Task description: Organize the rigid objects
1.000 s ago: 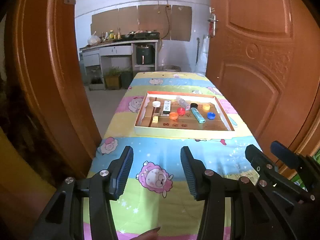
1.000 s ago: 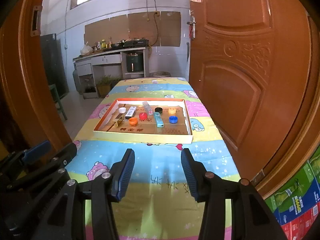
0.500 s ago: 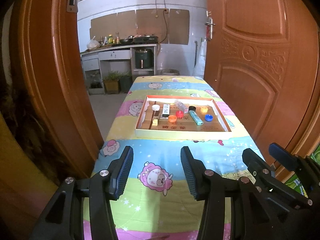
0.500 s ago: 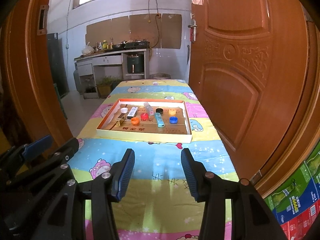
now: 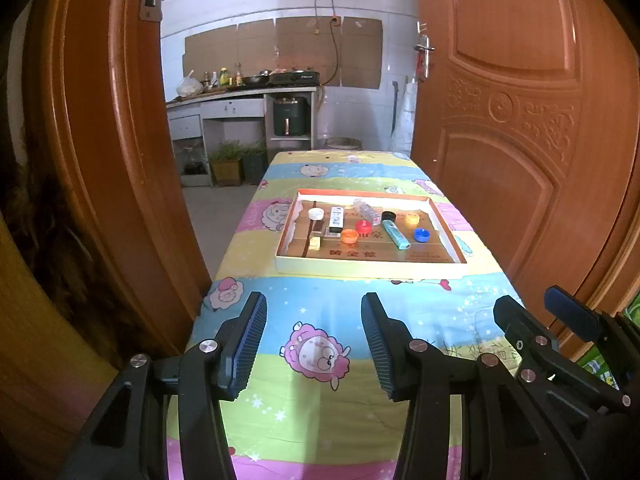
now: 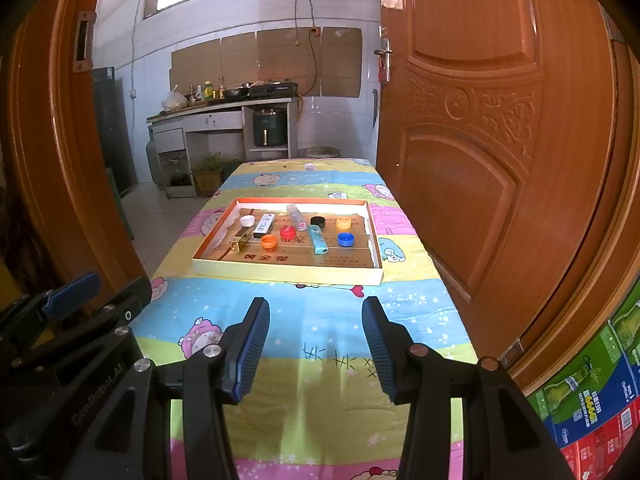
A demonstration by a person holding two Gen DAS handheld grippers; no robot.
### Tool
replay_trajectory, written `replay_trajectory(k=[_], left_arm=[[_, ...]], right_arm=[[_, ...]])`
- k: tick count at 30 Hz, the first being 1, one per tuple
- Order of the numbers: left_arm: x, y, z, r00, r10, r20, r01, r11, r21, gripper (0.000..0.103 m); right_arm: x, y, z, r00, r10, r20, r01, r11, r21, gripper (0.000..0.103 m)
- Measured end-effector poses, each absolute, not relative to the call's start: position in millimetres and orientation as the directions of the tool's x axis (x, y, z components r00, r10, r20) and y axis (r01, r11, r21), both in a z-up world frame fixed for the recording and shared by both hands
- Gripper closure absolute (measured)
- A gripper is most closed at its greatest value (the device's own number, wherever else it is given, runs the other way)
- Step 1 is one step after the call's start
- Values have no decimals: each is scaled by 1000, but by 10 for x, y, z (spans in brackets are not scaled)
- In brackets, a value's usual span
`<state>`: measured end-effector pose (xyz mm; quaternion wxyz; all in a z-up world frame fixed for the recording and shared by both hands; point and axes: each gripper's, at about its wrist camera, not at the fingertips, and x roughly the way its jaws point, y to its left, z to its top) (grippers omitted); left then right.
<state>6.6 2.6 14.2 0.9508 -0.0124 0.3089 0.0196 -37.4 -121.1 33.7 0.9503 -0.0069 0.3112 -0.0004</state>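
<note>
Tray (image 5: 372, 270) farther off than before; table nearer edge revealed.

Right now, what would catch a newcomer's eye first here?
The shallow cardboard tray mid-table, scattered with bright bottle caps such as the red cap and blue cap, plus a teal lighter. Close up, the left gripper and right gripper hang open and empty over the cartoon tablecloth.

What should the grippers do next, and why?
Probably bring both forward toward the shallow box. The left gripper and right gripper hover over the cartoon tablecloth with jaws open and empty, well short of the bottle caps inside the box.
</note>
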Motion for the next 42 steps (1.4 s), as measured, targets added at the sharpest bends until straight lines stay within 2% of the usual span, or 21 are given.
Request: replay_trajectory(k=[42], left_arm=[[111, 90, 92, 804, 39, -593, -54, 999, -8, 52]], right_arm=[[-334, -1165, 313, 804, 14, -594, -21, 1000, -5, 55]])
